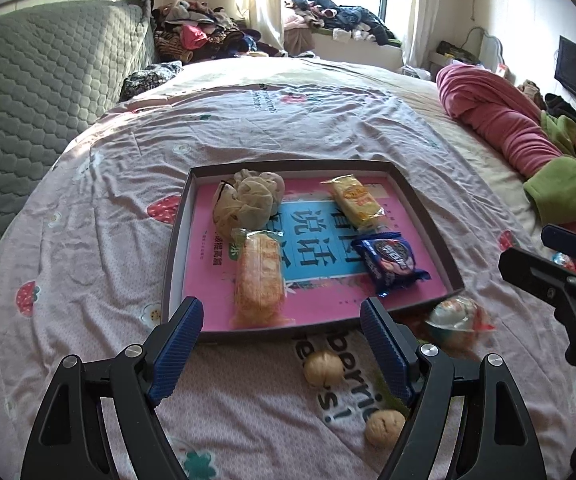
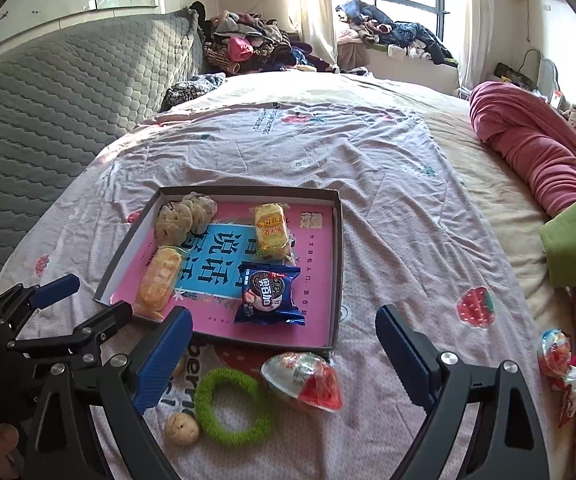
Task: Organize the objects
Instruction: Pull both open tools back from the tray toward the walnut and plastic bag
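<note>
A shallow box tray with a pink and blue printed bottom lies on the bed. In it are a beige mesh pouf, an orange cracker pack, a yellow snack pack and a blue cookie pack. In front of the tray lie a clear-wrapped jelly cup, a green hair ring and two walnuts. My left gripper is open and empty over the tray's near edge. My right gripper is open and empty above the jelly cup.
A rolled pink blanket and green cloth lie on the bed's right side. A wrapped candy and red-white item lie at the right. A grey quilted headboard stands left. Clothes pile up behind the bed.
</note>
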Action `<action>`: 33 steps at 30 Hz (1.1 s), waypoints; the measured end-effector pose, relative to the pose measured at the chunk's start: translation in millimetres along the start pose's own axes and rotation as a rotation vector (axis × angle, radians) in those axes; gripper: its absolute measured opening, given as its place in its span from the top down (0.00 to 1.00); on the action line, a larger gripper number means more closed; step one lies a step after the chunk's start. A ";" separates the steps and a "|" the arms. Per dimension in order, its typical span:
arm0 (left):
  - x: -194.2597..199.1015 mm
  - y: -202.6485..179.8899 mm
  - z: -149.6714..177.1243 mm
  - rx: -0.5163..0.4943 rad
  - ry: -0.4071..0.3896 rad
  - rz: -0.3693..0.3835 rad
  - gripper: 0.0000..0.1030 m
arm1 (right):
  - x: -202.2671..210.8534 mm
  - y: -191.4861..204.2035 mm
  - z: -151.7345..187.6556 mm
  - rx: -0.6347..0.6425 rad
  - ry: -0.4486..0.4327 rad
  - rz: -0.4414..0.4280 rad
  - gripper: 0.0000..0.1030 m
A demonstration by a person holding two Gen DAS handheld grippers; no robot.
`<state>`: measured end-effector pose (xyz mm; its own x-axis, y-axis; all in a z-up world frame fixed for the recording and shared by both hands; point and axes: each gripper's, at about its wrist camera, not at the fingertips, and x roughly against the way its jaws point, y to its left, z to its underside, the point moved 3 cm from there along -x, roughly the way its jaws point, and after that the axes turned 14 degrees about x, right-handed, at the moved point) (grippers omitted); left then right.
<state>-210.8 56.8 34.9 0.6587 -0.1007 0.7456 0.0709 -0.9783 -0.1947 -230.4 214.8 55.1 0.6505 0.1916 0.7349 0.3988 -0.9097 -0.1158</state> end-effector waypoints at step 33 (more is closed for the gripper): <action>85.4 -20.2 61.0 -0.101 -0.033 0.004 0.20 | 104.6 14.2 26.1 0.025 -0.074 0.038 0.09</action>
<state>-110.3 78.9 63.6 0.6833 -0.1004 0.7232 -0.0066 -0.9913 -0.1314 -139.8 231.5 112.9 0.7109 0.1843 0.6787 0.3880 -0.9077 -0.1598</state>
